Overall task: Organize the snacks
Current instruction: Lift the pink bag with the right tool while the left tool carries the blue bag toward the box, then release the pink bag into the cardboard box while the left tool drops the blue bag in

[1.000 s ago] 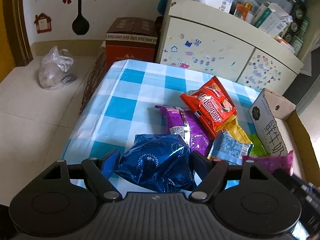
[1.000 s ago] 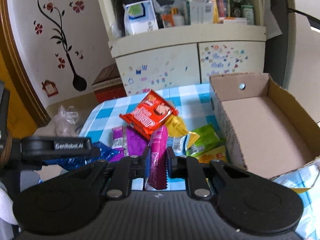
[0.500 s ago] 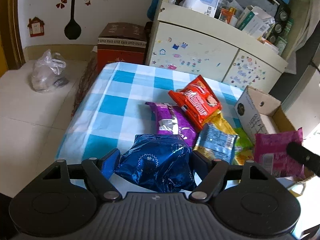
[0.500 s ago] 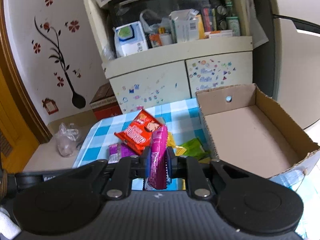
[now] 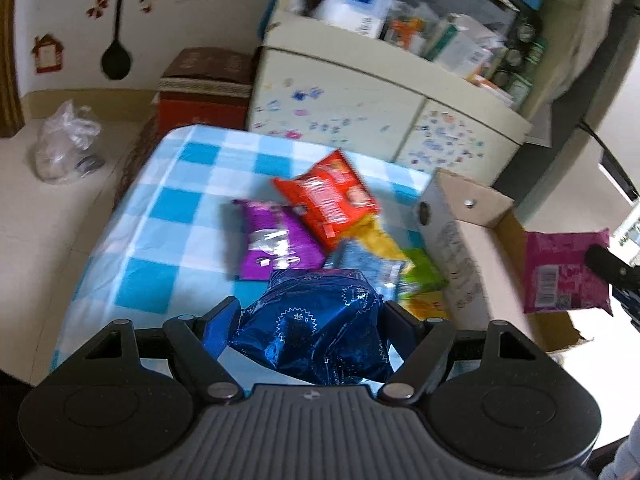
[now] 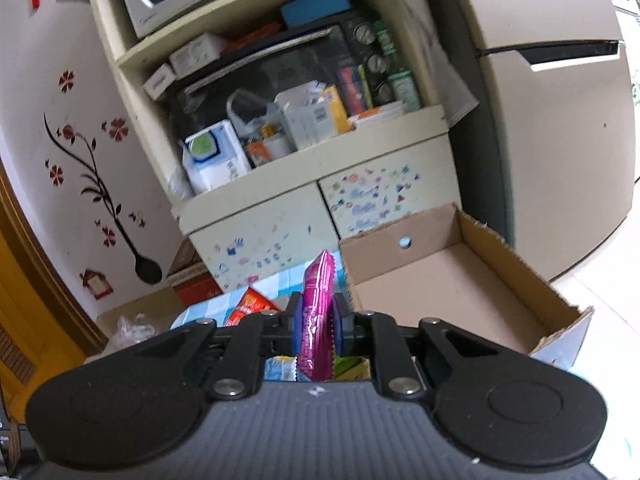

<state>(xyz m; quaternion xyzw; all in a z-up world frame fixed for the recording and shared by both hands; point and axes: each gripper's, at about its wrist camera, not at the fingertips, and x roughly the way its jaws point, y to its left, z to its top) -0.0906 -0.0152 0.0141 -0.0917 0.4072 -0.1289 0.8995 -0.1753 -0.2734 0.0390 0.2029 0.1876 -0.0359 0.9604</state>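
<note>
Blue metallic foil snack bag (image 5: 316,328), crumpled and puffed, sits between the two pads of the left hand-held gripper (image 5: 312,326); the jaws stand at a middling width and press on the bag from both sides. Its long axis runs roughly from 9 to 3 o'clock across the left wrist view, held above the near edge of the blue-and-white checked surface (image 5: 180,200).

Pink flat snack packet (image 6: 316,316) is clamped edge-on in the right hand-held gripper (image 6: 316,322), whose jaws are nearly closed on it. In the right wrist view the packet's long axis points to 12 o'clock, with its crimped end uppermost. The left wrist view shows the same packet broadside at 3 o'clock, beyond the right rim of the open brown cardboard box (image 5: 480,248).

The box stands at the surface's right side. Its floor is bare in the right wrist view, and its near right corner is torn. On the surface, just left of the box, lie a red-orange snack bag (image 5: 328,196), a purple snack bag (image 5: 272,240), a yellow packet (image 5: 376,240), a pale blue packet (image 5: 372,268) and a green packet (image 5: 424,276), overlapping in one heap. The red-orange bag's long axis runs from 10 to 4 o'clock.

Bare checked cloth fills the surface's left half, toward 9 o'clock. Beyond the far edge, at 12 o'clock, stands a cream cupboard with stickered doors (image 6: 280,240).
</note>
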